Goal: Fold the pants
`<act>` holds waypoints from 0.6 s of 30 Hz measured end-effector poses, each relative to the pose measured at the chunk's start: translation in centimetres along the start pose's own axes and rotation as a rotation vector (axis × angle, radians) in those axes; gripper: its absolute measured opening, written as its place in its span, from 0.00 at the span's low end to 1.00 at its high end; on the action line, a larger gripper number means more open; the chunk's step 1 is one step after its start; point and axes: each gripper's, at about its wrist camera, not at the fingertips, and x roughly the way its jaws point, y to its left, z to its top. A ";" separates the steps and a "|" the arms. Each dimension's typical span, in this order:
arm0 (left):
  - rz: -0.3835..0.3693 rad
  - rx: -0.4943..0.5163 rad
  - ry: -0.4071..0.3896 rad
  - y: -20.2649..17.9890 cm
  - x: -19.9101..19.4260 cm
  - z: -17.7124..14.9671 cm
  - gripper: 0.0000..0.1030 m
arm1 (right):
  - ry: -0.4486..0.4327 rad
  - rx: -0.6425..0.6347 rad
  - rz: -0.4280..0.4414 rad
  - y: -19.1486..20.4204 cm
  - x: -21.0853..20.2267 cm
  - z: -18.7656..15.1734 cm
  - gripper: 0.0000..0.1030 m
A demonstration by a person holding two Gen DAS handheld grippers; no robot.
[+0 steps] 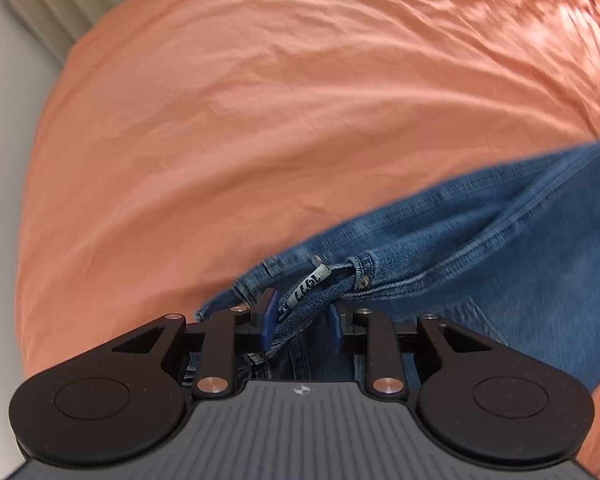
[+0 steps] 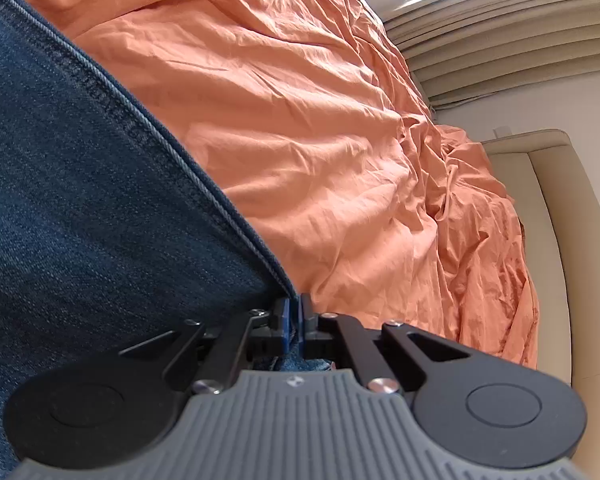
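Both grippers are on the jeans (image 1: 480,240), which lie over the orange bedsheet (image 1: 260,120)

Left gripper (image 1: 302,318): jaws part-closed with a bunched strip of waistband denim between them, near a belt loop and a small grey tag (image 1: 310,280). There is a gap on the right pad (image 1: 333,318), so the cloth sits against the left pad only; looks like a loose pinch or a grip just forming or releasing, can't tell which. Grabbing at the waistband makes sense: thick seam, won't slip, and it sets 1 end of the fold line

Right gripper (image 2: 294,316): jaws nearly shut, pinching the denim edge right at a stitched seam (image 2: 160,140). The fabric runs up-left from the jaws as a taut sheet, so that end looks lifted off the bed, though I can't confirm the height

My read is that the 2 holds at opposite ends keep the jeans stretched so they can be carried over without sagging. Fold not done yet; no folded stack visible

Risk: the left hold looks weak, so the cloth could drop out if tension rises

Radiator (image 2: 500,20) and cream headboard (image 2: 552,220) sit beyond the bed, well apart from the work
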 end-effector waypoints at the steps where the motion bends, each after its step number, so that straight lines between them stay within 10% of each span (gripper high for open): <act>1: 0.013 0.056 0.017 -0.6 0.0 0.1 0.35 | 0.001 -0.003 -0.001 0.0 0.0 0.0 0.00; 5: 0.116 0.184 -0.018 -2.0 -0.8 0.7 0.84 | 0.002 -0.007 -0.001 0.2 0.2 0.0 0.00; 15: 0.151 -0.090 -0.145 2.1 -1.5 -3.0 0.90 | 0.002 0.072 -0.021 -0.7 1.2 0.2 0.00; 18: 0.135 -0.222 -0.169 3.5 -0.4 -5.8 0.76 | 0.025 0.060 -0.014 -0.2 2.0 0.5 0.00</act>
